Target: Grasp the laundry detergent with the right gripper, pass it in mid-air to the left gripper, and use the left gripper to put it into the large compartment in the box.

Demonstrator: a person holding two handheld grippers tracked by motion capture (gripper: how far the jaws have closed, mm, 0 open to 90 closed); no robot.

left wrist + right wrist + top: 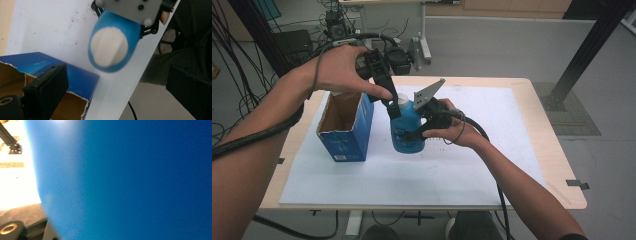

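while right hand-held gripper [412,134] clamps blue bottle [406,131] | left hand-held gripper [393,109] apart | label blurred

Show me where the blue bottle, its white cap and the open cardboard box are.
blue bottle [406,131]: high view, on the front of its body.
white cap [109,46]: left gripper view, on the cap's top face.
cardboard box [360,131]: high view, on its blue side wall.

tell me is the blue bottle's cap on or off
On: the white cap sits on the blue bottle, which the right tongs grip beside the open box.
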